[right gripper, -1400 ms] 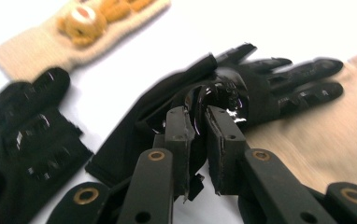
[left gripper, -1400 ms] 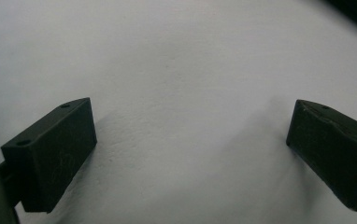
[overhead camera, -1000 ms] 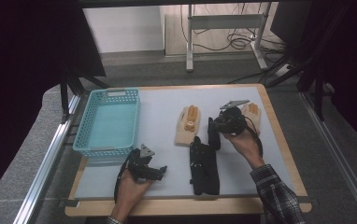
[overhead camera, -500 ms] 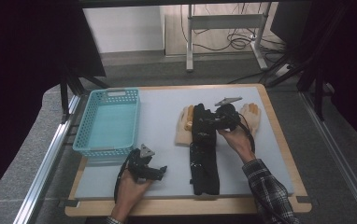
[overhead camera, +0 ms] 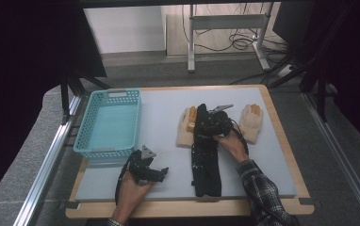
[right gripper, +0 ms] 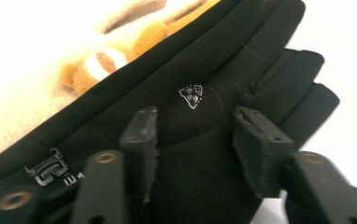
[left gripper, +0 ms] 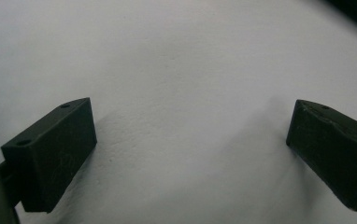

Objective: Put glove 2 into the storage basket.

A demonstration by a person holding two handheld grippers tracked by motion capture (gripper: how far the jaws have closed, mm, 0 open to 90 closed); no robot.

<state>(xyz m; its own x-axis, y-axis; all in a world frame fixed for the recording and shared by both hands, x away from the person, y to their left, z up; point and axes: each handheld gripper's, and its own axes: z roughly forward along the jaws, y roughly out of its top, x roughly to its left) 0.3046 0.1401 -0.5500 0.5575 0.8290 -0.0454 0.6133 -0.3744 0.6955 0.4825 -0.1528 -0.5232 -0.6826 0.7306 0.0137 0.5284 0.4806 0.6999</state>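
Note:
A pair of black gloves (overhead camera: 205, 169) lies lengthwise in the middle of the white table top (overhead camera: 164, 110). My right gripper (overhead camera: 205, 123) sits low over the far end of the black glove (right gripper: 214, 56). Its jaws stand about half apart, have just been closing a little, and have glove fabric under and between the tips (right gripper: 196, 119) without pinching it. A cream glove with orange fingertips (overhead camera: 184, 134) lies partly under the black one, also visible as the cream glove (right gripper: 50, 56). My left gripper (overhead camera: 161, 173) rests near the front edge, open over bare table (left gripper: 190, 135).
A light blue plastic basket (overhead camera: 85, 127) stands at the left of the table. A second cream glove (overhead camera: 252, 123) lies right of my right hand. The table has a wooden border (overhead camera: 282, 141). A metal frame and cables sit on the floor beyond.
My right gripper moved left and down from beside the right cream glove to over the black gloves. A black glove it carried now lies stretched along the pile. The left gripper stayed put.

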